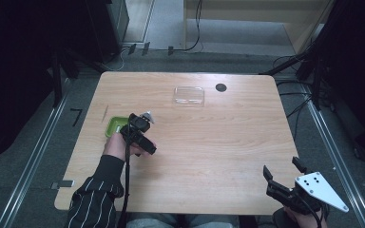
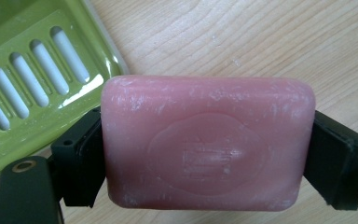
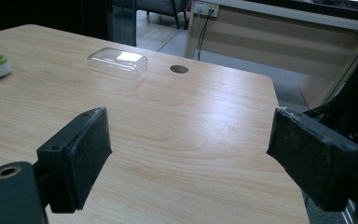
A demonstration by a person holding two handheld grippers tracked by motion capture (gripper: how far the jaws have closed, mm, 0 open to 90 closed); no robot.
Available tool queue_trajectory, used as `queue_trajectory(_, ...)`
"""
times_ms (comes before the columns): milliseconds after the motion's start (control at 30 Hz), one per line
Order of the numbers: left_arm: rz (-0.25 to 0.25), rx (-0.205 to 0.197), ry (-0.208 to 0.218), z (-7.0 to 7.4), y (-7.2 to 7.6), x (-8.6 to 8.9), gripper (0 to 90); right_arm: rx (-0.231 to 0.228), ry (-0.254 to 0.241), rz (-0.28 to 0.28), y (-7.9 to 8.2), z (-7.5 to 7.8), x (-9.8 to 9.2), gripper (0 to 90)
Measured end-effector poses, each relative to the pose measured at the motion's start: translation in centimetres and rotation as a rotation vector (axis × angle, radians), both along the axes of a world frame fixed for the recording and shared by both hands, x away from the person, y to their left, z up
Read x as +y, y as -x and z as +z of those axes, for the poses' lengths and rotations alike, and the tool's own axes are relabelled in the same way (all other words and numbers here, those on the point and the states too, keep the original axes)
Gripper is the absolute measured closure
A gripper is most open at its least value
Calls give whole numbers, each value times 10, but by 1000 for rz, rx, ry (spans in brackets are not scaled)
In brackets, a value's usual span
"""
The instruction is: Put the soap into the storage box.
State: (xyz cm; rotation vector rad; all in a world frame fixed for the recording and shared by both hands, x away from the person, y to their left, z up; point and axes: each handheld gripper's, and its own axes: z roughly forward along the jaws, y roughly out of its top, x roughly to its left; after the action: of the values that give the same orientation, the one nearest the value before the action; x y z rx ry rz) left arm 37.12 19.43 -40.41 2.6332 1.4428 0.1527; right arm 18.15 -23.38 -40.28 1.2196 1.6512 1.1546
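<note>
A pink soap bar (image 2: 208, 142) with a stamped oval is clamped at its two ends by my left gripper (image 2: 208, 154), which is shut on it. It hangs just right of a green slotted soap dish (image 2: 25, 79), over the bare wood. From above, the left gripper (image 1: 134, 128) sits at the right edge of the green dish (image 1: 114, 126), held by a hand in a striped sleeve. My right gripper (image 3: 196, 149) stands wide open with nothing between its pads, near the table's front right corner (image 1: 281, 168).
A clear plastic lid (image 1: 188, 95) lies toward the table's far side, with a round black cable hole (image 1: 221, 87) just right of it. Both also appear in the right gripper view, the lid (image 3: 117, 60) and the hole (image 3: 179, 69). Cables run on the floor behind the wooden table (image 1: 209, 142).
</note>
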Motion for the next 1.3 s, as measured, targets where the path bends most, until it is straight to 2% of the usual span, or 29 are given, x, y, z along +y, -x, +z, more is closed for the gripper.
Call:
queue_trajectory(667, 19, -3, -2, 3, -10, 12, 139, 3, 7, 9, 0, 0, 1, 135)
queue_trajectory(1067, 51, -8, 5, 7, -17, 24, 139, 3, 10, 10, -1, 0, 1, 135)
queue_trajectory(1300, 57, -3, -6, 9, -22, 29, 139, 3, 11, 10, -1, 0, 1, 135)
